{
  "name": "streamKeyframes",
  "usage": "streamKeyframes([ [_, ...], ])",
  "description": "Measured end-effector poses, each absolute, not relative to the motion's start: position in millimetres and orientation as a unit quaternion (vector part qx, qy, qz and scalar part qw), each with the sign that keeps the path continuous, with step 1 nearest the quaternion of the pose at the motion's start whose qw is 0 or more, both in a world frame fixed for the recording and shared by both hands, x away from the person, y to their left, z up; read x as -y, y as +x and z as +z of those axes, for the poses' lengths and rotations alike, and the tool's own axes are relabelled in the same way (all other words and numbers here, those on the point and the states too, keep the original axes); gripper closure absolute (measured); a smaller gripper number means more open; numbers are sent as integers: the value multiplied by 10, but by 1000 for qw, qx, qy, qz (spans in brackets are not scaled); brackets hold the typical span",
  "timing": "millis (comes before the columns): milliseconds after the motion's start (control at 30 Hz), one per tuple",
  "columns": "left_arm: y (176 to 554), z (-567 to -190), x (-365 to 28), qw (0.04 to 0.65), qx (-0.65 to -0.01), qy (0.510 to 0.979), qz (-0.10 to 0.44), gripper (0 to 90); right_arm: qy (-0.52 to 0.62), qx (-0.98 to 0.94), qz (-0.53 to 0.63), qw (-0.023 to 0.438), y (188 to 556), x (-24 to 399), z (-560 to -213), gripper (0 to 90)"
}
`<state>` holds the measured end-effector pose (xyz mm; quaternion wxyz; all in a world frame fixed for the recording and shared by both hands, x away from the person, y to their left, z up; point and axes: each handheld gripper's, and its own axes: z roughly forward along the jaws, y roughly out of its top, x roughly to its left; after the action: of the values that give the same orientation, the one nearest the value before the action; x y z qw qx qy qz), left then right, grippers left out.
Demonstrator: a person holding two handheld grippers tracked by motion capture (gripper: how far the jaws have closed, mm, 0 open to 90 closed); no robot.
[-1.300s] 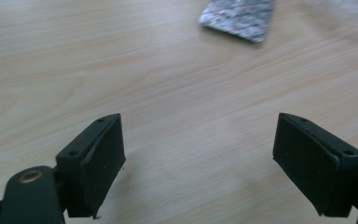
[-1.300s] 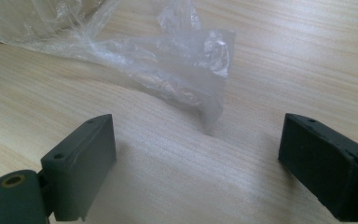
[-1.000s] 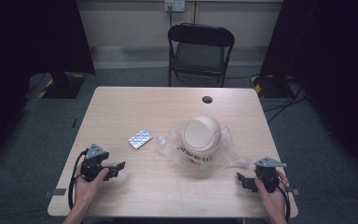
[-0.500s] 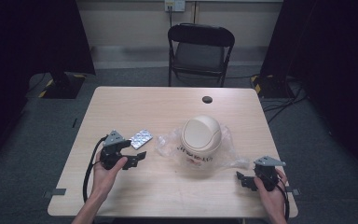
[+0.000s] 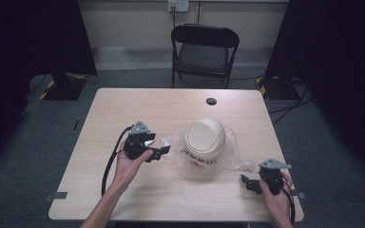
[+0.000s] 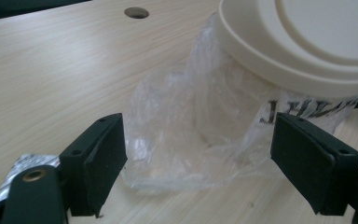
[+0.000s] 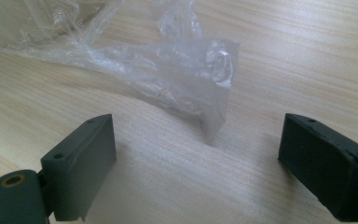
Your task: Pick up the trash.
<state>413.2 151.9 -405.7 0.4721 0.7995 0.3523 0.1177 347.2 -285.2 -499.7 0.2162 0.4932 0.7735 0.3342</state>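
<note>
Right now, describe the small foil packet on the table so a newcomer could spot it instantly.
Start at the cream domed bin standing on the clear plastic bag mid-table. Go to the bag's end where the left hand-held gripper has its jaws open. The foil packet lies flat beside that gripper's jaw: small, silver and crinkled, the one shiny opaque thing there.

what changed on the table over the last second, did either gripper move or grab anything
The left gripper moved from the table's near left edge up and toward the clear plastic bag under the cream domed bin lid. Its jaws are open at the bag's edge, gripping nothing. It now covers the small silver blister pack. The right gripper, open, the bag and the lid stayed put.
</note>
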Motion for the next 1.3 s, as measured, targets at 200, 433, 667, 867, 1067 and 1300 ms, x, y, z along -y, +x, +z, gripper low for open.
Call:
streamKeyframes([
  [200,4228,-3912,-1340,486,-330,800,121,175,493,-774,334,216,3472,2852,-4997,102],
  [433,4299,-3776,-1062,493,-315,800,132,171,492,-774,335,217,3479,2849,-4998,102],
  [667,4384,-3704,-882,490,-303,807,128,170,493,-773,334,216,3479,2846,-4998,102],
  [867,4438,-3711,-755,489,-300,811,118,166,493,-773,334,216,3479,2846,-4998,102],
  [1067,4487,-3759,-757,476,-299,819,113,150,493,-773,334,216,3479,2846,-4997,102],
  [1300,4562,-3825,-759,458,-310,826,110,156,492,-774,334,217,3481,2848,-4998,102],
])
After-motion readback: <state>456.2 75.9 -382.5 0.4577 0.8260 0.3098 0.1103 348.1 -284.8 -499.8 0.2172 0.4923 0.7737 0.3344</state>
